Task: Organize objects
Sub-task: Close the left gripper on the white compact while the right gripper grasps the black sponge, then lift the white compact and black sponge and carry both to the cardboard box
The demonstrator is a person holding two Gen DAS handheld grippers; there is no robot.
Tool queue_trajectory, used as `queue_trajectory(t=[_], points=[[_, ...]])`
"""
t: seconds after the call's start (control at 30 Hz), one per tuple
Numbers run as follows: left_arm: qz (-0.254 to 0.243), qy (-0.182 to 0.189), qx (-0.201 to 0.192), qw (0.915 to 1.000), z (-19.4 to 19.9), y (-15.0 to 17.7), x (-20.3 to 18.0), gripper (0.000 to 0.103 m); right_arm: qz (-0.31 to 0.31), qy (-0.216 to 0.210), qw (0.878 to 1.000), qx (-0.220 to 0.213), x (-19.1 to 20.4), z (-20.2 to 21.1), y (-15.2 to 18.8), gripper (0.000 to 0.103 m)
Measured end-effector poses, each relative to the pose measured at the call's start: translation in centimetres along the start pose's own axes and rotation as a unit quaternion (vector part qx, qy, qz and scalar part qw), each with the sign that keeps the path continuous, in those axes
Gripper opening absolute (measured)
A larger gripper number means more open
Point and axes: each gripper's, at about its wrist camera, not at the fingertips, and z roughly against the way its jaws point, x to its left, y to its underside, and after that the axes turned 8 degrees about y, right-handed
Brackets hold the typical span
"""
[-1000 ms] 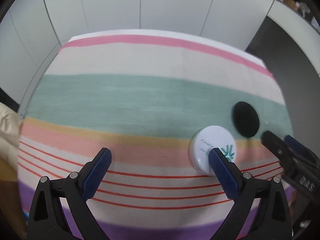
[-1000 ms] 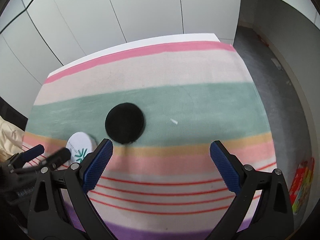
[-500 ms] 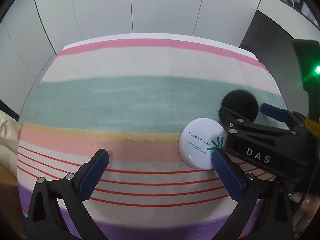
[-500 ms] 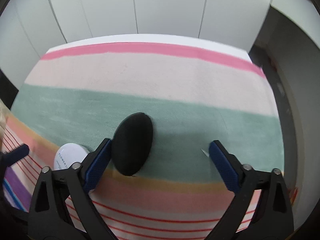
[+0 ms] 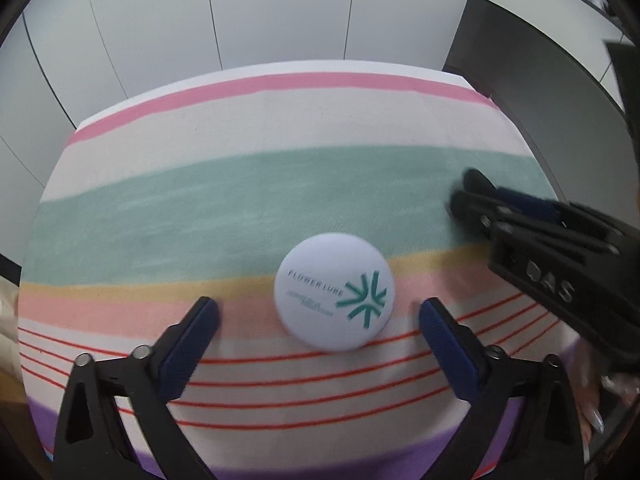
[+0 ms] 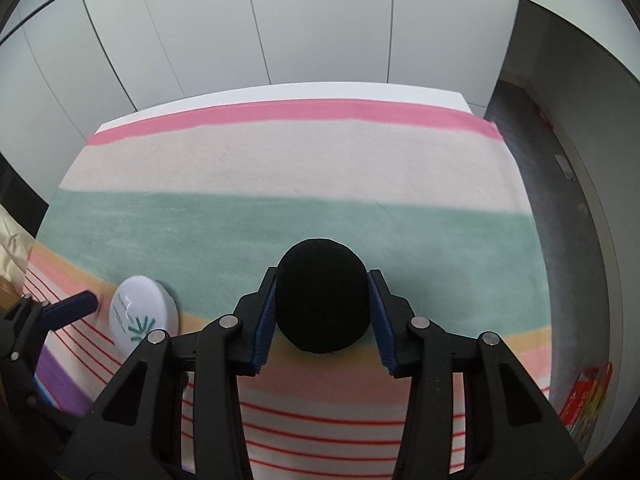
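A striped cloth (image 5: pixel 256 208) covers the table across most of both views, with bands of pink, cream, teal, yellow and salmon, thin red lines nearer the camera and purple at the bottom edge. White wall panels (image 6: pixel 320 24) fill the top of each frame behind it.

The right gripper (image 6: pixel 322 308) takes up the lower centre of the right wrist view, its black arms converging and its blue-padded jaws drawn in against both sides of a black round disc (image 6: pixel 322 300). The disc sits between the pads at the centre of that frame, over the border of the teal and yellow bands; whether it rests on the cloth or is raised off it cannot be told. In the left wrist view the same gripper enters from the right edge, blurred, with "DAS" lettered on its body.

The left gripper (image 5: pixel 318 312) spans the bottom of its own view with its jaws spread wide and nothing between the pads.

A white round compact (image 5: pixel 334 292), printed "FLOWER LURE" with a teal star mark, lies flat on the cloth just beyond and between the left fingertips, at the centre of that frame. In the right wrist view it appears at lower left, near the disc but apart from it.
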Motion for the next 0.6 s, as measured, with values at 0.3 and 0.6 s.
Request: queue_trajectory(t=[0.3,0.6], points=[[-0.010,-0.025,-0.016,0.9995,0.1,-1.0,-0.5,0.058,-0.004,0.003,1.000,0.000,-1.2,1.1,0.6,0.044],[0.004,-0.053,-0.026,0.9983,1.9,-2.5,-0.4,0.059,0.003,0.005,1.000,-0.011,0.0,3.6,-0.3,0.044]])
